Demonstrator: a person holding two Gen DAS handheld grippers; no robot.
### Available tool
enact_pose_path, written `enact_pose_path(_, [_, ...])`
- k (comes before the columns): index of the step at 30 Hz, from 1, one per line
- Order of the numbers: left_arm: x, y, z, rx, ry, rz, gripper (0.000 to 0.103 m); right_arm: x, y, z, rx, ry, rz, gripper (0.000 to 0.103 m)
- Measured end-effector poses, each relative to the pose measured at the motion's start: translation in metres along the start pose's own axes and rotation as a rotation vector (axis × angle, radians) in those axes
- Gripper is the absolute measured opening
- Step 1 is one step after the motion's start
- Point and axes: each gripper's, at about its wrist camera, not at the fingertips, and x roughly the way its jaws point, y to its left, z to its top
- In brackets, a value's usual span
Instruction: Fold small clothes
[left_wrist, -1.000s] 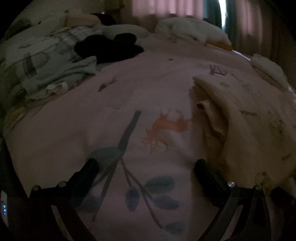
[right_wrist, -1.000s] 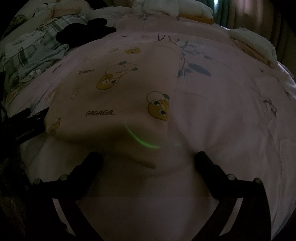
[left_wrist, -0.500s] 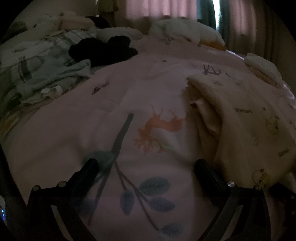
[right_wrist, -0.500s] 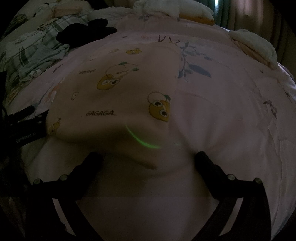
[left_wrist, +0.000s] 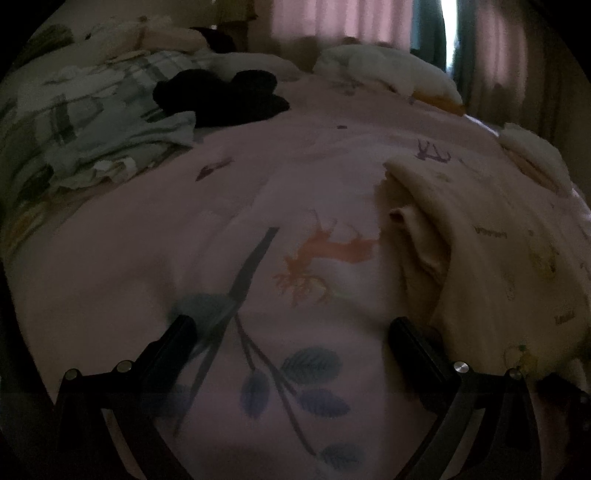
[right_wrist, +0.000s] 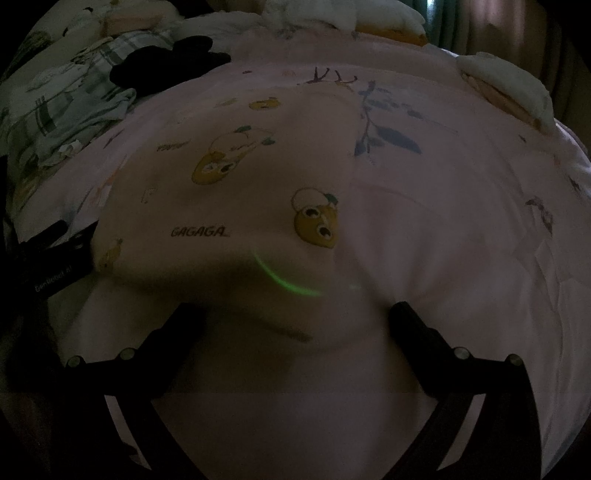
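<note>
A small cream garment (right_wrist: 236, 192) printed with yellow cartoon faces and "GAGAGA" lies flat on the pink bedspread (right_wrist: 443, 258). In the left wrist view it (left_wrist: 480, 258) lies at the right, its left edge folded in layers. My left gripper (left_wrist: 291, 328) is open and empty over the bedspread, just left of the garment. My right gripper (right_wrist: 295, 314) is open and empty, its fingers on either side of the garment's near edge. The left gripper's body (right_wrist: 55, 254) shows at the garment's left edge.
A heap of unfolded clothes (left_wrist: 92, 140) with a black garment (left_wrist: 221, 96) lies at the back left. Folded white pieces (right_wrist: 506, 88) sit at the back right. Pillows (left_wrist: 388, 70) and curtains (left_wrist: 332, 18) are at the back.
The left wrist view has swung slightly between frames. The garment and the right gripper have hardly moved. Both grippers stay open.
</note>
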Motion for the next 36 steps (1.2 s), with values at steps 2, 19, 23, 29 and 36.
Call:
enact_pose_path(2, [0.000, -0.001, 0.000, 0.001, -0.002, 0.009, 0.103, -0.001, 0.000, 0.001, 0.003, 0.003, 0.002, 0.103])
enact_pose_path(19, [-0.006, -0.006, 0.021, 0.026, 0.114, 0.018, 0.103, -0.034, -0.073, 0.028, 0.289, -0.012, 0.174, 0.103])
enact_pose_path(23, [-0.033, -0.023, 0.035, 0.053, 0.058, -0.048, 0.103, -0.044, -0.073, 0.036, 0.269, -0.034, 0.169, 0.103])
enact_pose_path(29, [-0.073, -0.065, 0.059, 0.106, -0.015, -0.153, 0.103, -0.056, -0.059, 0.052, 0.190, -0.049, 0.078, 0.103])
enact_pose_path(36, [-0.062, -0.082, 0.066, 0.074, -0.016, -0.286, 0.102, -0.053, -0.052, 0.064, 0.125, -0.079, 0.045, 0.103])
